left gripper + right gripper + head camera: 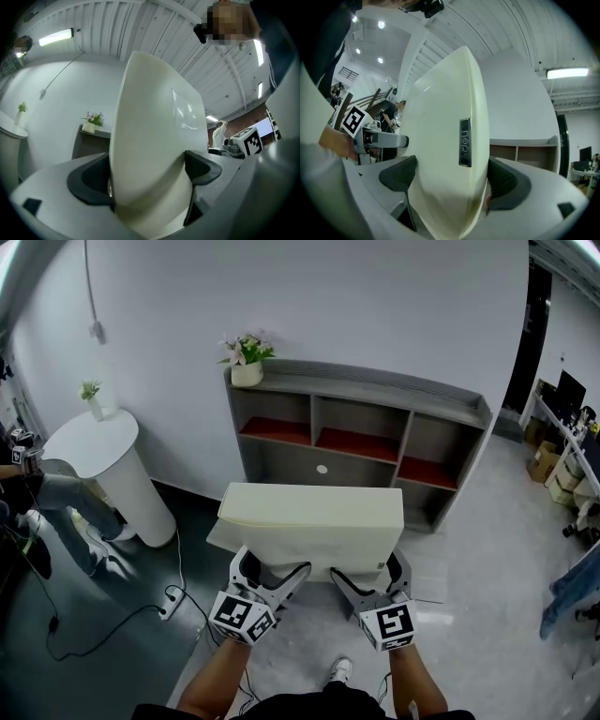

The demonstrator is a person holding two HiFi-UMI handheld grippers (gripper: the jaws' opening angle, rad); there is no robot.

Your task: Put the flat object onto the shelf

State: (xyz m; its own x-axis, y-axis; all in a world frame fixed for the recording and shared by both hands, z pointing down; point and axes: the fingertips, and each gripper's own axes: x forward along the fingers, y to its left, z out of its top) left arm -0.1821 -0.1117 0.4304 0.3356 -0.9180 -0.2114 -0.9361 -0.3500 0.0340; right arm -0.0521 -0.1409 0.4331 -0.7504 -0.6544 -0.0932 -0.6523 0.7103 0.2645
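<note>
At the far left of the head view, a seated person's legs (pixel 66 507) are seen beside a round white table (pixel 94 442), on which a small vase with a sprig (pixel 91 397) is stood. A power strip (pixel 170 602) with a dark cable is laid on the floor (pixel 487 587) close by.

Low in the middle, the left tool (pixel 272 570) is closed on the lower left part of the flat object (pixel 314 519). This is a cream-coloured slab, held in the air roughly upright, in front of the shelf (pixel 361 442) and apart from it. In the left gripper view, the left tool (pixel 147 176) is shown with both dark pads pressed against the faces of the flat object (pixel 154 126), which fills the gap between the jaws.

The shelf is set against the white wall. It is grey, with red-lined compartments, and a potted flower (pixel 246 357) is stood on the left end of its top.

The right tool (pixel 370 576) is clamped on the lower right part of the slab. In the right gripper view, the right tool (pixel 447 178) is seen opened only to the thickness of the flat object (pixel 436 140), with a pad against each face. A dark label strip (pixel 464 142) is carried on the narrow edge.

At the far right, cardboard boxes (pixel 553 470) are stacked on the floor.
</note>
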